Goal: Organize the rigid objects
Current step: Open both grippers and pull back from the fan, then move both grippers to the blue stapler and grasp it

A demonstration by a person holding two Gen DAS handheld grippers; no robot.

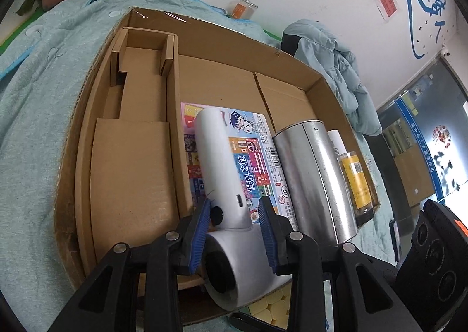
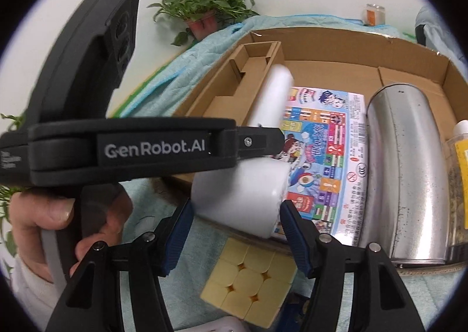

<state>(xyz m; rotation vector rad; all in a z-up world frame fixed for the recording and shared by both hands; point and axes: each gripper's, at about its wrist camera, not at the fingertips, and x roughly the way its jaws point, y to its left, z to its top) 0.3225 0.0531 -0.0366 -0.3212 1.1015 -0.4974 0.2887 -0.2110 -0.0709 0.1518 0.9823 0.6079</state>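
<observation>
My left gripper (image 1: 235, 216) is shut on a white hair dryer (image 1: 222, 168), pads on either side of its neck. The handle points into an open cardboard box (image 1: 222, 39), over a colourful game box (image 1: 260, 162). The right wrist view shows the dryer (image 2: 242, 194), the left gripper's black body (image 2: 131, 150) across it, and the box (image 2: 336, 39). My right gripper (image 2: 237, 232) is open and empty, just in front of the box. A yellow cube (image 2: 248, 279) lies below it on the blanket.
Inside the box lie a silver metal cylinder (image 1: 313, 174), a yellow-labelled bottle (image 1: 358, 182) and a cardboard insert (image 1: 137, 115) on the left. The box sits on a light blue blanket (image 1: 38, 92). A potted plant (image 2: 204, 10) and a small jar (image 1: 244, 8) stand by the wall.
</observation>
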